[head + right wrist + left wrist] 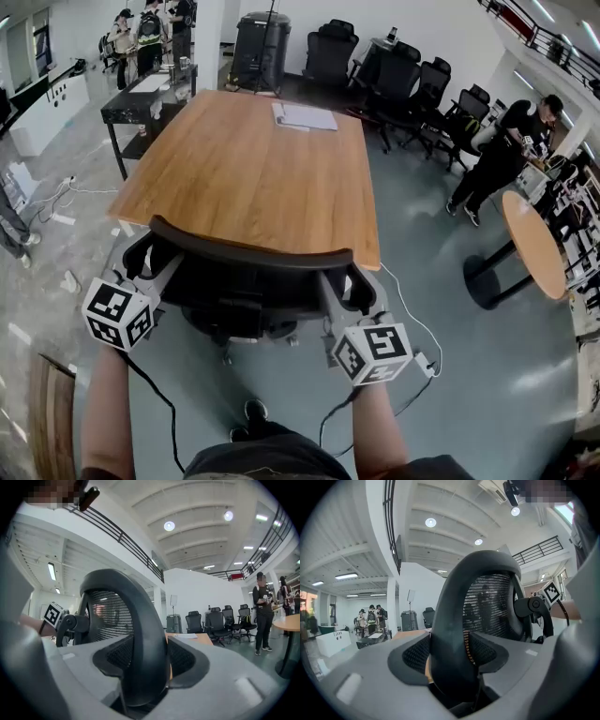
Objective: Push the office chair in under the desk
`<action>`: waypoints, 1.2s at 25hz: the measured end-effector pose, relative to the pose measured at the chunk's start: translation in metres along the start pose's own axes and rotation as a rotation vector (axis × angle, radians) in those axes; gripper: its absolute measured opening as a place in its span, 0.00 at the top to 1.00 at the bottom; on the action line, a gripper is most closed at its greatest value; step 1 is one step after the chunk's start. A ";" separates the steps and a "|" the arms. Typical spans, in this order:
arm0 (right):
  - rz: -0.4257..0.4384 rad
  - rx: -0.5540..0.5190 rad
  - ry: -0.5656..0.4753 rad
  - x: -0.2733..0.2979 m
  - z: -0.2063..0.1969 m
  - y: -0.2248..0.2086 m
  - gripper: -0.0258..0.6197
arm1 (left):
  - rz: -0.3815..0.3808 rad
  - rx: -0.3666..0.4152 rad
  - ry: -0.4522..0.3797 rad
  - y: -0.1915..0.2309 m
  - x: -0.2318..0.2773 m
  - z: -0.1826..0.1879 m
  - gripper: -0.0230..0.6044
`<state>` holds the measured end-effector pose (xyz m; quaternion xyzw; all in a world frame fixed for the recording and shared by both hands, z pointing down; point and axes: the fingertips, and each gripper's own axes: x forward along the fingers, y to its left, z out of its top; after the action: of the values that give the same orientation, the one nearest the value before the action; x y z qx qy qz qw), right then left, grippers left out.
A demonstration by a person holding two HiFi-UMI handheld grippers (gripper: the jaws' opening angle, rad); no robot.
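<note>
Left gripper [161, 272] is clamping the office chair [246, 298] backrest's left rim, right gripper [330, 286] its right rim. The backrest is standing at the desk [244, 169] edge. Both should be pushing evenly, keeping it square.

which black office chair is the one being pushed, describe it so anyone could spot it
Find the big wooden desk in the middle of the room; the office chair stands at its near edge, backrest towards the camera. Unlike the black chairs grouped by the far wall, its backrest frame is gripped by the left gripper and right gripper.
</note>
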<state>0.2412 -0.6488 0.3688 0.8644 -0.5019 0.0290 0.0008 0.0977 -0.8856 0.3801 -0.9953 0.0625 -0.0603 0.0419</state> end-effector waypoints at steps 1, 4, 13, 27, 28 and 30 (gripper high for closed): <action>-0.006 0.000 -0.003 0.003 -0.003 -0.001 0.63 | -0.002 0.006 -0.003 0.002 0.004 -0.002 0.52; -0.016 0.000 -0.006 0.006 -0.018 -0.003 0.63 | -0.011 0.011 -0.015 0.003 0.011 -0.017 0.52; -0.028 0.008 0.017 0.055 0.003 -0.024 0.63 | -0.021 0.016 -0.021 0.033 0.059 0.006 0.52; -0.090 0.001 0.007 0.094 0.008 -0.035 0.63 | -0.073 0.026 -0.036 0.063 0.103 0.011 0.52; -0.093 0.001 0.006 0.094 0.007 -0.035 0.63 | -0.075 0.026 -0.035 0.063 0.104 0.011 0.52; -0.099 0.000 0.006 0.094 0.006 -0.035 0.63 | -0.078 0.026 -0.034 0.063 0.104 0.010 0.52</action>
<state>0.3189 -0.7133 0.3682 0.8881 -0.4585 0.0315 0.0038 0.1942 -0.9611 0.3765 -0.9973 0.0221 -0.0460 0.0537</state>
